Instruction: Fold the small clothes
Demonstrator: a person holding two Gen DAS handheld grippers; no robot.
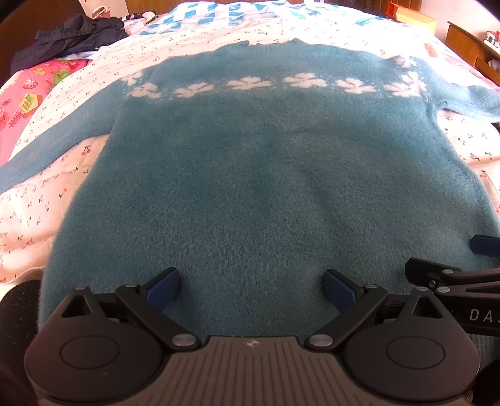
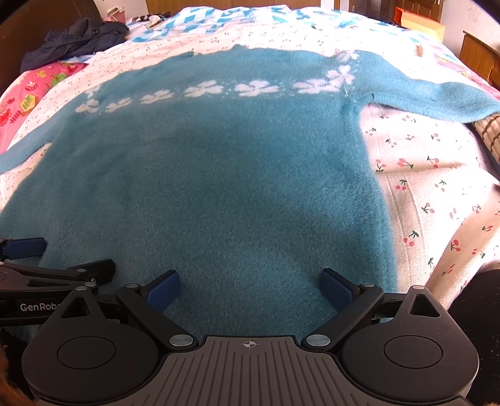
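Observation:
A fuzzy teal sweater (image 1: 250, 162) with a row of white flowers across the chest lies flat on the bed, sleeves spread to both sides; it fills the right wrist view too (image 2: 218, 175). My left gripper (image 1: 251, 289) is open, jaws wide apart, just above the sweater's near hem. My right gripper (image 2: 250, 287) is also open over the hem, toward its right side. Each gripper shows at the other view's edge: the right one in the left wrist view (image 1: 462, 259), the left one in the right wrist view (image 2: 47, 259). Both hold nothing.
The bed has a white cherry-print quilt (image 2: 437, 193). A dark garment (image 1: 72, 37) lies at the far left, with pink patterned bedding (image 1: 28, 103) beside it. A blue and white checked cover (image 1: 218, 15) lies at the far end. Wooden furniture (image 1: 468, 47) stands at the right.

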